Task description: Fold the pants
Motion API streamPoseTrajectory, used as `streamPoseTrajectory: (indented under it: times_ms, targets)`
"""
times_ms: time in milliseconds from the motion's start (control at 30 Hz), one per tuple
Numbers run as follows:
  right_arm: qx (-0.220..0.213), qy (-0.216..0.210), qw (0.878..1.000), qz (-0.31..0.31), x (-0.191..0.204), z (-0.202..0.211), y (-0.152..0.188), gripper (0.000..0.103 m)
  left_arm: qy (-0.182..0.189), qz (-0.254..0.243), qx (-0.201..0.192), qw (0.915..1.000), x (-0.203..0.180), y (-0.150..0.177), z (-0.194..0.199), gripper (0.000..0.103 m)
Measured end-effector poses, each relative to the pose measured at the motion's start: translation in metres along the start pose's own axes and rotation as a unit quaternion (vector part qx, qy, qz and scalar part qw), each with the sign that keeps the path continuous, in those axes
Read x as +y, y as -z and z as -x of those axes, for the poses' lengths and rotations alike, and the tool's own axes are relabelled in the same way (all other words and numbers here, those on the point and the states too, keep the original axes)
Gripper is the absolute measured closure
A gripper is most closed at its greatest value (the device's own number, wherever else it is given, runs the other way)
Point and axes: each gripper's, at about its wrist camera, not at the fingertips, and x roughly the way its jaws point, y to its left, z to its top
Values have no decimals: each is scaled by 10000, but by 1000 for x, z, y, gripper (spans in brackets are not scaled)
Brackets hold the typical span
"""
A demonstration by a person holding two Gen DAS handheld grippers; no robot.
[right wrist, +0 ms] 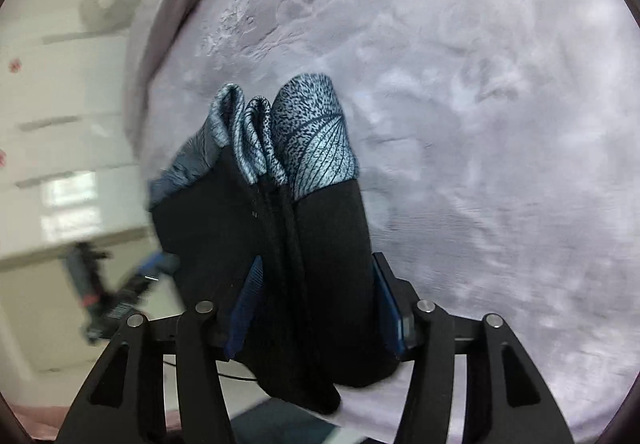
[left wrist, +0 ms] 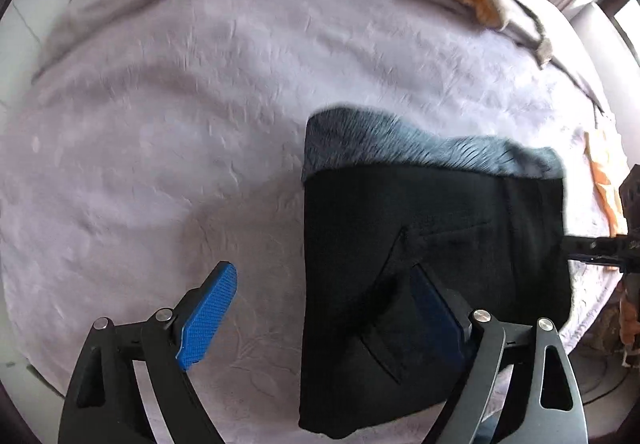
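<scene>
Pale lavender bedspread [left wrist: 200, 103] fills both views. Black pants [left wrist: 420, 244], blue-grey patterned band at far edge, lie folded on it. Left gripper [left wrist: 320, 312] tilted steeply down, fingers wide apart, gripping nothing. Right gripper [right wrist: 316, 304] clamped on bunched pants.

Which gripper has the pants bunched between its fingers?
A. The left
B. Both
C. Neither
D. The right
D: in the right wrist view, the right gripper has the folded pants filling the gap between both blue pads, while in the left wrist view the left gripper stands open, one pad over the bare blanket and the other above the pants lying flat.
</scene>
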Motion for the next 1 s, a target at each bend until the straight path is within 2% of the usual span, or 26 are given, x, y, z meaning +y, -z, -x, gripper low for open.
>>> streamPoseTrajectory:
  times_ms: [100, 167, 200, 267, 333, 433, 467, 500, 633, 867, 900, 933, 967, 1000]
  targets:
    - [-168, 695, 9969, 340, 14, 15, 5, 47, 156, -133, -198, 9996, -8, -4, 17, 14]
    - [-460, 805, 9935, 662, 30, 24, 5, 76, 249, -277, -346, 9987, -22, -11, 23, 14]
    - [-553, 807, 9924, 748, 37, 26, 7, 76, 279, -369, -385, 9982, -30, -14, 22, 13]
    - [-780, 704, 9899, 954, 56, 29, 8, 76, 277, -503, -349, 9977, -41, -19, 14, 14]
    - [-774, 645, 9885, 1127, 64, 25, 12, 76, 175, -600, -277, 9977, -51, -19, 1, 13]
    - [-591, 935, 9854, 1292, 77, -3, 13, 76, -415, -740, -82, 9964, -58, -12, -34, 13]
    - [-531, 1045, 9848, 1283, 74, -12, 13, 77, -451, -733, -36, 9963, -56, -9, -40, 9]
    - [-548, 1081, 9846, 1261, 77, -18, 16, 77, -437, -669, -26, 9968, -52, -7, -43, 1]
    - [-607, 963, 9887, 974, 66, -25, 13, 77, -272, -369, 148, 9988, -41, -7, -47, 0]
    - [-526, 824, 9903, 984, 57, -5, 21, 76, -717, -598, 258, 9953, -55, -5, -35, 0]
    - [-517, 806, 9906, 975, 53, -2, 23, 75, -764, -622, 276, 9948, -57, -3, -33, 0]
    - [-504, 794, 9910, 953, 54, 0, 24, 67, -801, -641, 302, 9943, -59, -1, -30, 0]
    - [-496, 797, 9912, 937, 52, 6, 28, 55, -823, -635, 354, 9940, -62, 2, -26, 0]
    - [-496, 808, 9913, 917, 52, 10, 30, 49, -844, -608, 389, 9938, -64, 5, -23, 0]
